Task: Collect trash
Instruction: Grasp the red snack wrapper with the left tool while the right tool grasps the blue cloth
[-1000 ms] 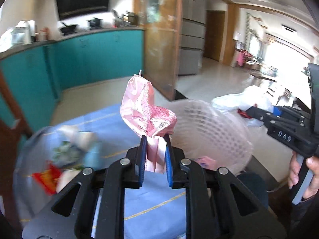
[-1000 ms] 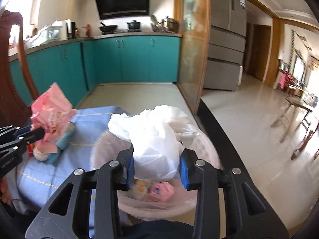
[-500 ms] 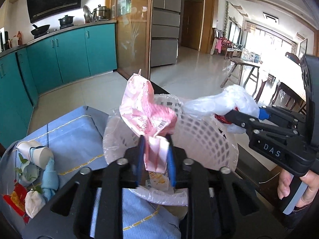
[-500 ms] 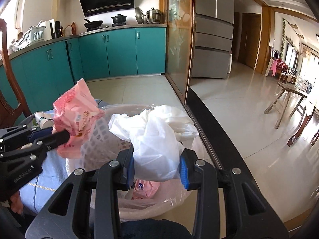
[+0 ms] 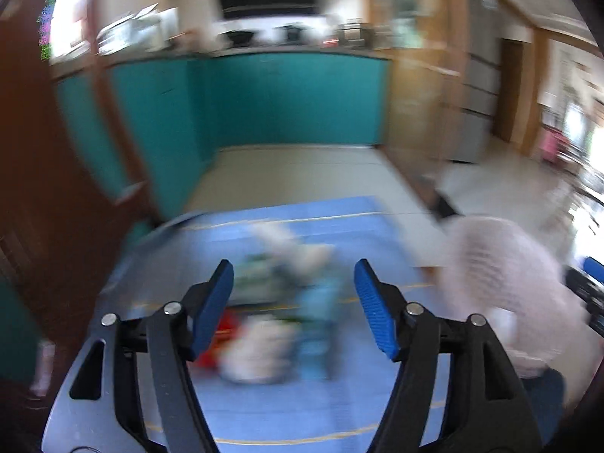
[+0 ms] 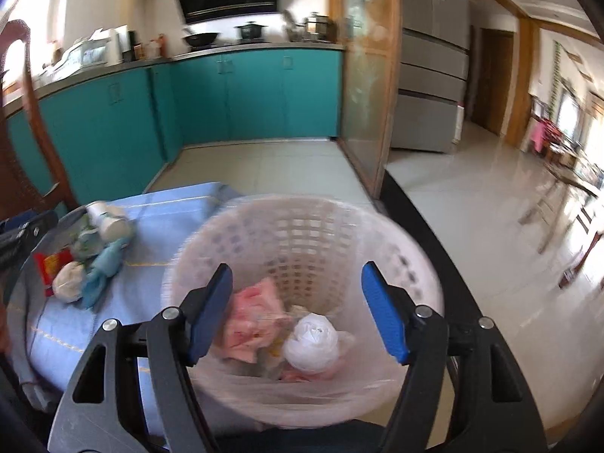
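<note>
Spreading wide, our right gripper (image 6: 296, 307) has just let its jaws swing open, and nothing sits between its blue fingers (image 6: 383, 311) now. Directly below them lies the white plastic bag (image 6: 311, 341), balled up on the floor of the white mesh basket (image 6: 302, 222), with the pink wrapper (image 6: 255, 319) touching it on the left. Both pieces are inside the liner, so we judge this drop finished.

Our left gripper (image 5: 294, 304) has likewise just been opening; its fingers (image 5: 213, 304) stand well apart and hold nothing. That view is heavily blurred, but it faces the blue-clothed tabletop (image 5: 264, 407) rather than the basket, which shows only as a pale smear at the right edge.

On the tabletop, just left of the basket in the right view, the remaining trash is bunched together: paper cups (image 6: 107, 221), a red packet (image 6: 51, 264), a white crumpled wad (image 6: 68, 287) and a light blue cloth-like piece (image 6: 100, 275), all touching or nearly so.

We read the step in hand as returning for the next pick. That calls for settling the left fingers over one piece at the pile's edge, low enough to pinch it without dragging the cloth, while the right gripper clears the basket rim.
</note>
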